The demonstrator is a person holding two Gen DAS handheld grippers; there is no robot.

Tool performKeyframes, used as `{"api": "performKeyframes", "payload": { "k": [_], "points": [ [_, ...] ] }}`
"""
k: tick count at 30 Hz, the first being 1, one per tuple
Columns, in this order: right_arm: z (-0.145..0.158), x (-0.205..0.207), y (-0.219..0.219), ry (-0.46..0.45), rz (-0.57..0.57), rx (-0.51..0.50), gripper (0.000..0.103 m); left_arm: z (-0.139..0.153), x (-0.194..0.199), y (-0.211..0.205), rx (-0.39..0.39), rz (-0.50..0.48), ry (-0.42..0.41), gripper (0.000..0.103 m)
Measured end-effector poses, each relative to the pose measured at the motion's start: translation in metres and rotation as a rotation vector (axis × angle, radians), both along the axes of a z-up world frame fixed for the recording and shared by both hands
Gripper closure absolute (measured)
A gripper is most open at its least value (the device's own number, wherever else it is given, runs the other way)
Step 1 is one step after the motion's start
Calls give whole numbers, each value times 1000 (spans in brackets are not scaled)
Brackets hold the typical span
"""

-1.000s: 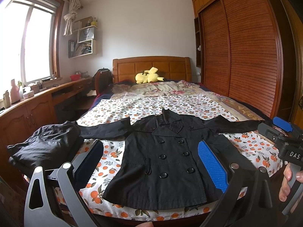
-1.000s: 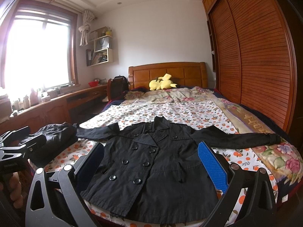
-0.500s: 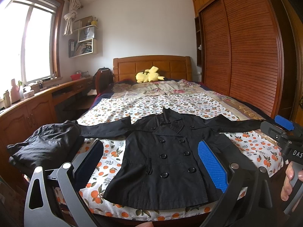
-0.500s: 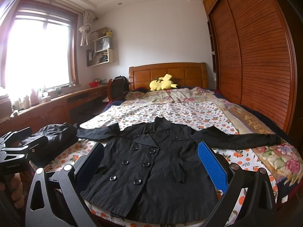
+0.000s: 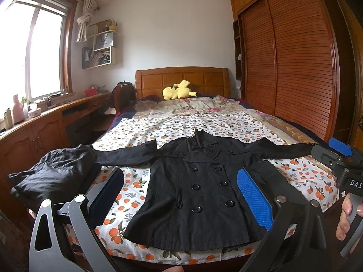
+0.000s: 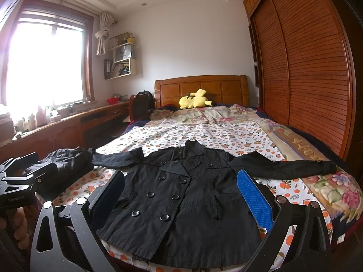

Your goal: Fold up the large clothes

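A black double-breasted coat [image 5: 199,188] [image 6: 183,201] lies flat and face up at the foot of the bed, both sleeves spread out to the sides. My left gripper [image 5: 181,195] hovers open above its hem, blue pads wide apart, holding nothing. My right gripper [image 6: 181,195] is likewise open over the coat's lower half, clear of the cloth. Each gripper shows in the other's view: the right one [image 5: 340,158] at the right edge near the right cuff, the left one [image 6: 20,176] at the left edge, each held by a hand.
A second black garment [image 5: 54,174] [image 6: 61,165] lies bunched at the bed's left corner. The bed [image 5: 204,117] carries an orange-print sheet, with a yellow plush toy [image 5: 179,90] at the headboard. A wooden desk [image 5: 45,122] runs along the left wall; a louvred wardrobe [image 5: 295,63] fills the right.
Both grippers have barely drifted; the right gripper in the left wrist view has shifted slightly lower and rightward. The coat has not moved.
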State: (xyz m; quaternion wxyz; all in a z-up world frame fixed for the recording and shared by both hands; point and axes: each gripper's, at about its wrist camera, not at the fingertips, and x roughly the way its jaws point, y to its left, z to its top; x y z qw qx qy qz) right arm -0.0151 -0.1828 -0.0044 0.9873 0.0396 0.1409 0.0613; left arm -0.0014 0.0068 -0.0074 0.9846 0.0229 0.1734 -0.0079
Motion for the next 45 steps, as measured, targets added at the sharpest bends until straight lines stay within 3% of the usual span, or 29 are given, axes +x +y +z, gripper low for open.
{"api": "performKeyframes", "payload": {
  "k": [23,38,45],
  "points": [
    [-2,6,3,15,9,-4,7,-5,4,2,3,14,25,2],
    [-21,43,17,43,53,-32,7,-32,42,26,3,42,80,2],
    [-39,79,29,65,97,-37,7,-48,62,35,14,41,111,2]
  ]
}}
